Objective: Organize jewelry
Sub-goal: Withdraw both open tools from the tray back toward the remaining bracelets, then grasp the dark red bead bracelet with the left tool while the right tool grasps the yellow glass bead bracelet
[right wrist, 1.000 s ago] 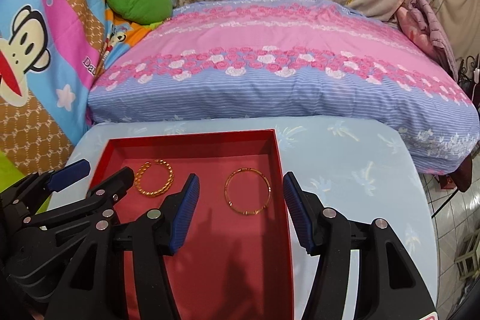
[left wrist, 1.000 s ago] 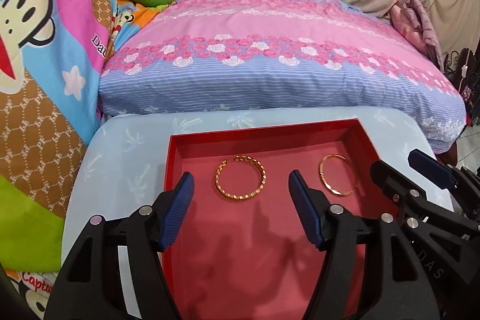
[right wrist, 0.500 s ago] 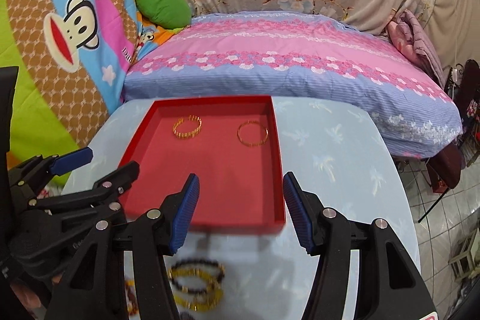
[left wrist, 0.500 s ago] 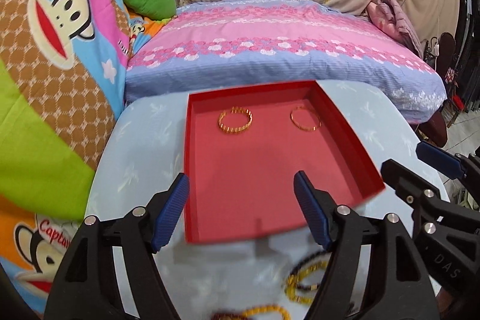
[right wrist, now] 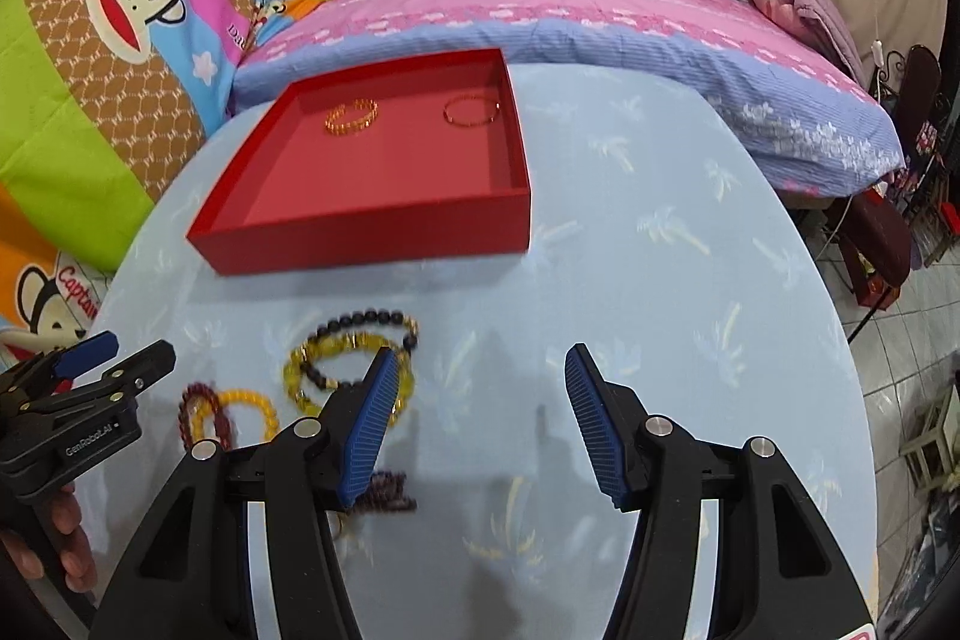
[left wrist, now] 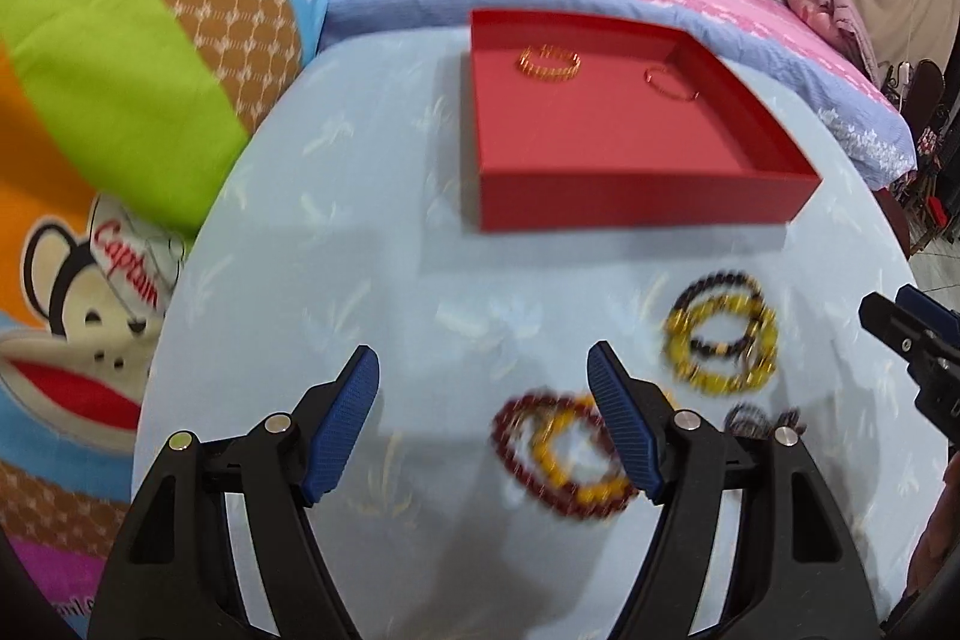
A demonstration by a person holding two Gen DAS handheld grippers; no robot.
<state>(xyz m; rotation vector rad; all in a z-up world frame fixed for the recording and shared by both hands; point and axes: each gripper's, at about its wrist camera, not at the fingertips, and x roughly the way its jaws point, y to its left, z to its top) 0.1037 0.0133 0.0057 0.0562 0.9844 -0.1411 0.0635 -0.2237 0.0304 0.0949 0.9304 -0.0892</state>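
Left wrist view. Left gripper (left wrist: 483, 421): jaws spread wide, nothing between them, above the pale blue table (left wrist: 360, 220). Red tray (left wrist: 630, 202): far side of table, holding a twisted gold bangle (left wrist: 549, 63) at back left and a thin gold bangle (left wrist: 671, 83) to its right, apart. Loose on the table nearer the gripper: black-and-yellow bead bracelets (left wrist: 720, 340), overlapping; dark red and yellow bead bracelets (left wrist: 561, 460), overlapping, blurred, partly behind one blue finger

Right wrist view. Right gripper (right wrist: 483, 424): jaws spread wide, holding nothing. Red tray (right wrist: 372, 226) at upper left, both bangles inside. Black-and-yellow bead bracelets (right wrist: 354, 358) just beside its left finger; dark red and yellow pair (right wrist: 225, 415) further left, near the left gripper (right wrist: 105, 361), whose jaw gap cannot be judged here
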